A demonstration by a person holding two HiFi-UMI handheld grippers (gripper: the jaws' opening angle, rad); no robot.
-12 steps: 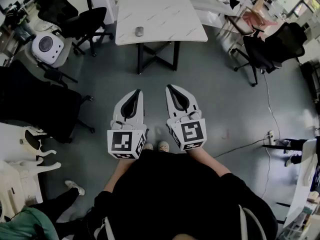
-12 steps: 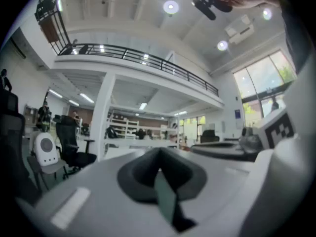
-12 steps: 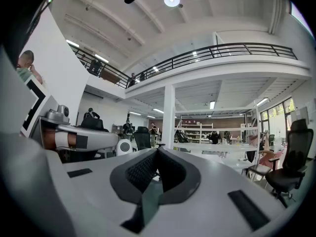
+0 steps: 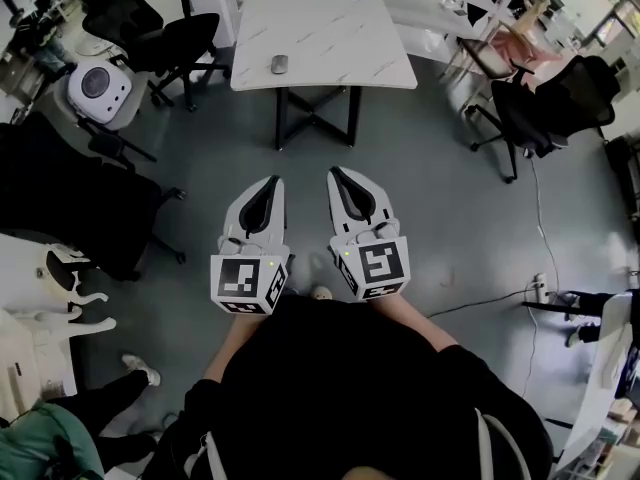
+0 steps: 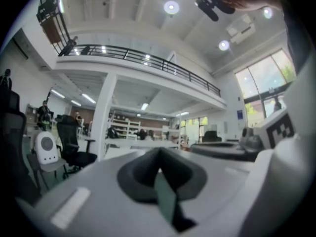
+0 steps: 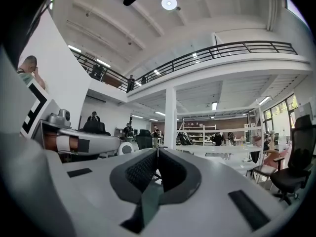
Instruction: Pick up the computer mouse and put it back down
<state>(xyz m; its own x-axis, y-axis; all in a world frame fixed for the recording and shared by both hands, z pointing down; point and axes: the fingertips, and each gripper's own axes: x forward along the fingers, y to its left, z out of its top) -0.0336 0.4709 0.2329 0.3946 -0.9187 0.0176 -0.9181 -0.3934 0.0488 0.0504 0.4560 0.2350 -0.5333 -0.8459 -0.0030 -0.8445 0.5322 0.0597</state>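
A small grey computer mouse (image 4: 279, 64) lies on the white marble-look table (image 4: 330, 53) far ahead in the head view. My left gripper (image 4: 273, 180) and right gripper (image 4: 334, 172) are held side by side over the grey floor, well short of the table. Both point level, their jaws closed tip to tip with nothing between them. In the left gripper view my left gripper (image 5: 159, 151) looks across the room toward the white table (image 5: 148, 144). The right gripper (image 6: 157, 150) view shows its tips meeting; the mouse is not visible in either gripper view.
Black office chairs stand left of the table (image 4: 165, 38) and to the right (image 4: 545, 103). A round white device (image 4: 95, 90) sits on a stool at left. White furniture (image 4: 40, 318) is at the near left, and a cable (image 4: 480, 293) runs across the floor at right.
The head view has shifted slightly; the table and floor sit a little differently in the frame. Both grippers stay shut side by side.
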